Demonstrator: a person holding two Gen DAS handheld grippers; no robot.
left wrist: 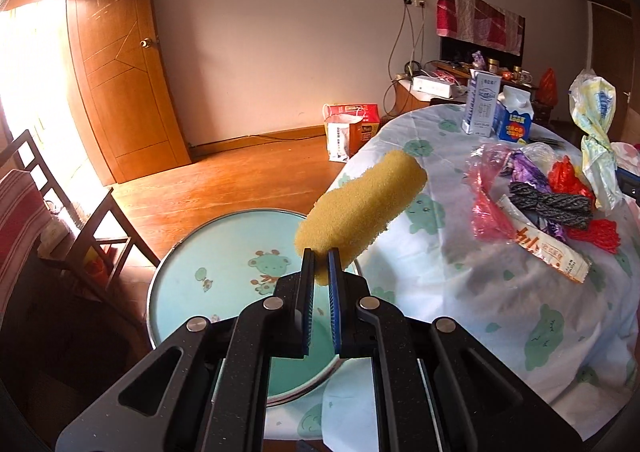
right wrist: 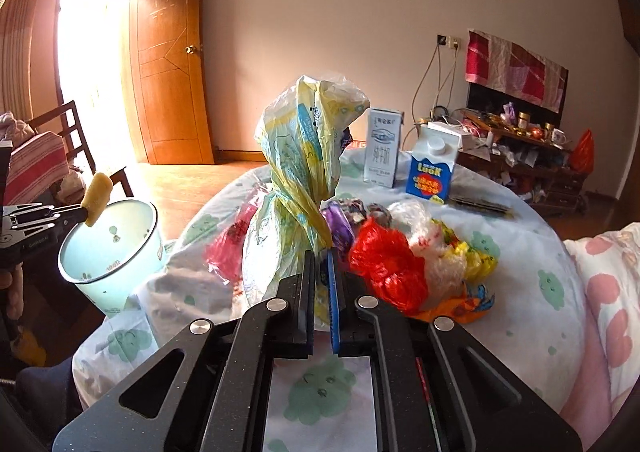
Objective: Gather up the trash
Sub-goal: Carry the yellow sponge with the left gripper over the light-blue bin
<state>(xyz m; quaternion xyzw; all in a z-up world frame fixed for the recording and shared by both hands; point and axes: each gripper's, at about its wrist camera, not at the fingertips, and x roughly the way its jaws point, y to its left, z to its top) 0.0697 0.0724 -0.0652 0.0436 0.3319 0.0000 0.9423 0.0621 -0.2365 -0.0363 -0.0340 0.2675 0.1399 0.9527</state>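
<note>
Left hand-held gripper (left wrist: 321, 252) clamped on yellow sponge (left wrist: 360, 210) over pale-green bin (left wrist: 188, 252), right hand-held gripper (right wrist: 320, 254) pinching knotted yellow bag (right wrist: 304, 156) above the desk (right wrist: 532, 252), bag hides trash behind, trash pile (right wrist: 420, 264) contents unclear.

Two cameras, each looking out along its own black gripper fingers.

The left one looks down from above, close over the round pale green bin (left wrist: 224, 252) beside the table with the white cloth (left wrist: 480, 292). The right one sits low and close over that table, facing the far wall. Both see the tall white carton (left wrist: 480, 102) (right wrist: 383, 146), the brown wooden door (left wrist: 116, 64) (right wrist: 168, 64) and the bin (right wrist: 116, 248).
</note>
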